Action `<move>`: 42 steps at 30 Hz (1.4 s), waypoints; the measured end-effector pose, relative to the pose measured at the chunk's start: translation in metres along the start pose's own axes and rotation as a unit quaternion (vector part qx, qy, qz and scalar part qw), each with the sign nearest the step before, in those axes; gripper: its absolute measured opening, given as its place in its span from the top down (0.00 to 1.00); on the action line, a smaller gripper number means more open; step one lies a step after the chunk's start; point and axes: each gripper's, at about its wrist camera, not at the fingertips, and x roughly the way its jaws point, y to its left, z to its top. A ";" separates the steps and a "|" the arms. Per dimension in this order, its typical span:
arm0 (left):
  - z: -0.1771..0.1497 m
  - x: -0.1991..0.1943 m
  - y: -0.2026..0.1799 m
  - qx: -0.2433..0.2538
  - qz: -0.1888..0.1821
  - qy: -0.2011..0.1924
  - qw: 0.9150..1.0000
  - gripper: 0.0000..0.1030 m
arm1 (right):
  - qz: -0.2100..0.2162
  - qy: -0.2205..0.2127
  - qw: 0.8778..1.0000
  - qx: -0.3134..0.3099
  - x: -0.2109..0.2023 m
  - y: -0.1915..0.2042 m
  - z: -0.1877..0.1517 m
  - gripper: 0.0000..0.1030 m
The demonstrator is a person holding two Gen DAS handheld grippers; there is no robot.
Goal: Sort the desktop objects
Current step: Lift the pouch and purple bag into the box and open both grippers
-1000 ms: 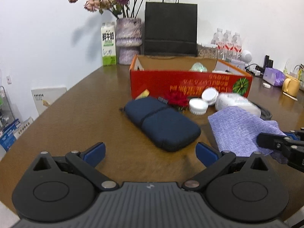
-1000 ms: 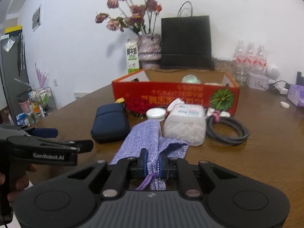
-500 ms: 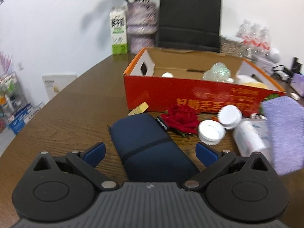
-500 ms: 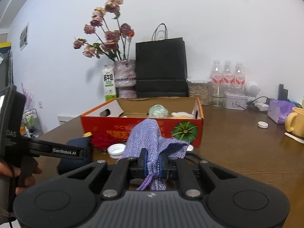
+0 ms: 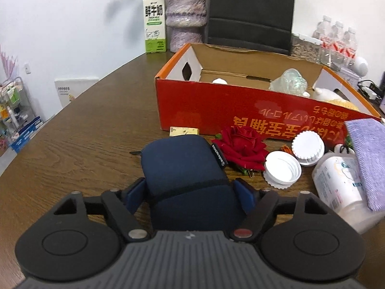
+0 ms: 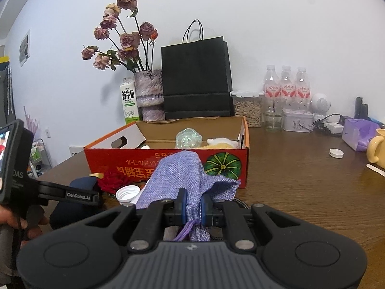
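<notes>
Between the left claw (image 5: pixel 190 196) pads sits the navy case (image 5: pixel 185 175), lying on the bench (image 5: pixel 72 149), long axis running straight ahead toward the red box (image 5: pixel 216 110); the jaws are closing on its near end. Right claw (image 6: pixel 192 208), clamped on the purple pouch (image 6: pixel 182 175), hangs just before the box.

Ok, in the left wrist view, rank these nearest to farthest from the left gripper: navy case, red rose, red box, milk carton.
1. Navy case, between the closing fingers of the left gripper.
2. Red rose, just right of the case.
3. Red box, behind the rose.
4. Milk carton, back left by the wall.
</notes>
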 end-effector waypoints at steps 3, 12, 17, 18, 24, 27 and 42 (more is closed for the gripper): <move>-0.003 -0.006 0.001 0.020 -0.008 -0.009 1.000 0.32 | 0.000 0.002 1.000 0.001 0.001 0.000 0.000 0.90; -0.008 -0.024 0.011 0.035 -0.032 -0.034 0.998 0.37 | -0.003 -0.005 1.000 -0.006 0.000 0.005 0.003 0.90; 0.000 -0.035 0.013 0.036 -0.046 -0.058 0.997 0.37 | -0.006 -0.017 1.000 -0.011 -0.002 0.011 0.011 0.90; 0.002 -0.038 0.013 0.037 -0.050 -0.064 0.996 0.37 | -0.006 -0.019 1.000 -0.012 -0.002 0.012 0.013 0.90; 0.020 -0.053 0.012 0.033 -0.070 -0.105 0.991 0.37 | -0.004 -0.041 0.999 -0.018 0.000 0.021 0.029 0.90; 0.034 -0.057 0.009 0.031 -0.081 -0.127 0.988 0.37 | -0.001 -0.058 0.998 -0.020 0.004 0.026 0.041 0.90; 0.108 -0.008 -0.016 0.012 -0.094 -0.206 0.974 0.37 | -0.001 -0.095 0.995 -0.003 0.082 0.041 0.108 0.90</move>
